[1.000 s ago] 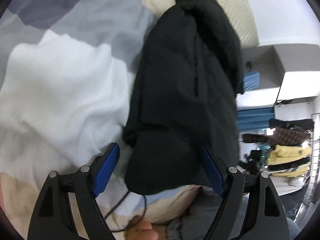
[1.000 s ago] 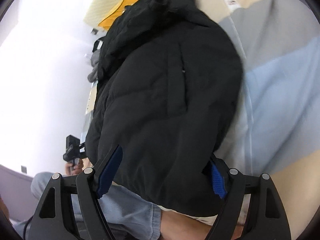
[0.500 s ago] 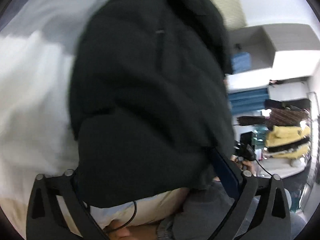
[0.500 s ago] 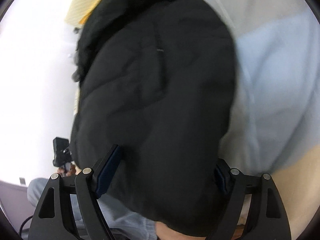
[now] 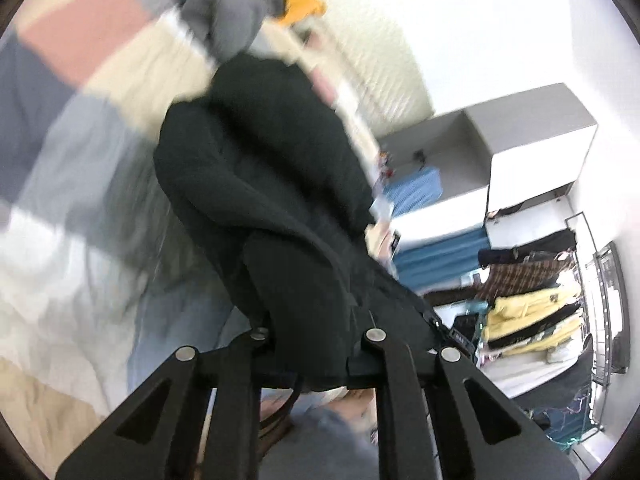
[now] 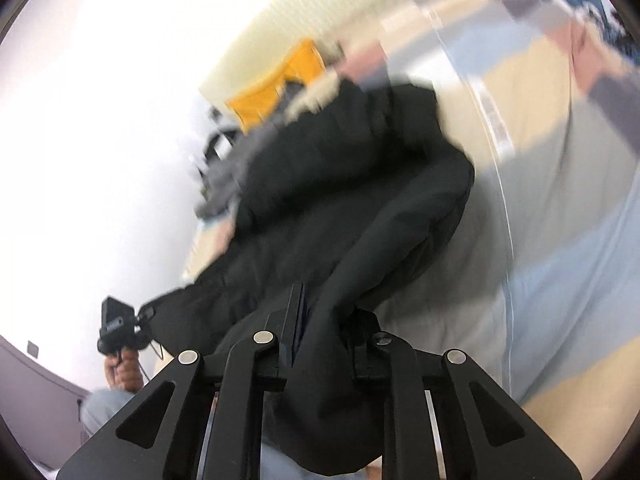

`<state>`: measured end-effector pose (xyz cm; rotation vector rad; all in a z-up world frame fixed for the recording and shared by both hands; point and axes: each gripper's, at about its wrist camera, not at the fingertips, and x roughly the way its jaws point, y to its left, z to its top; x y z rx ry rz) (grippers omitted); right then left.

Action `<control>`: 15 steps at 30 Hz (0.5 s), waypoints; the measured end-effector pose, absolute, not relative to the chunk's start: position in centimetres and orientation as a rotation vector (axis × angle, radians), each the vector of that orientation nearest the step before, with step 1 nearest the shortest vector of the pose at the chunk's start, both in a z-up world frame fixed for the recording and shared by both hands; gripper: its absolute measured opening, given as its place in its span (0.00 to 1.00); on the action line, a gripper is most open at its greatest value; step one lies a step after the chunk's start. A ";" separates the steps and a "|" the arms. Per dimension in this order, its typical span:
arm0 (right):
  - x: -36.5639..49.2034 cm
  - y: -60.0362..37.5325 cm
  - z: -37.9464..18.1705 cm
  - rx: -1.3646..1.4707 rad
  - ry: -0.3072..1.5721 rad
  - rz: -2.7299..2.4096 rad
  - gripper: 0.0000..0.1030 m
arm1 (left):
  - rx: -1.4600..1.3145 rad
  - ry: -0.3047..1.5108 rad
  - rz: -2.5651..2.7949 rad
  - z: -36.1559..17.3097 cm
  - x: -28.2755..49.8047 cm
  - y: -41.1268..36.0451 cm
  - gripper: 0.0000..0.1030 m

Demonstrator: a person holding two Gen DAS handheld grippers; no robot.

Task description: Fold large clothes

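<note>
Hiding both tongs' tips: bunched black jacket (image 5: 280, 184), blurred.

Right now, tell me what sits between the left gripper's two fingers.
A bunched fold of the black jacket: the left gripper is clamped shut on its near edge, with nothing else between. The left wrist view shows it.

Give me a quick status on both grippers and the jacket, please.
Left gripper and right gripper just closed, both shut on jacket hem. Jacket partly on bed. Nothing blocking.
</note>
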<state>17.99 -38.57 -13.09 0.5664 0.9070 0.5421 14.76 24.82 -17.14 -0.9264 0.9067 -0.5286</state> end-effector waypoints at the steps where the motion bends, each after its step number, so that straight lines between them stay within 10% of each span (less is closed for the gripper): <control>1: 18.0 -38.8 -11.4 0.562 0.880 0.531 0.13 | -0.935 0.880 -0.520 -16.0 15.0 24.9 0.13; 15: 13.1 -38.6 -0.2 0.612 0.700 0.595 0.12 | -0.917 0.742 -0.478 -6.4 11.0 26.4 0.12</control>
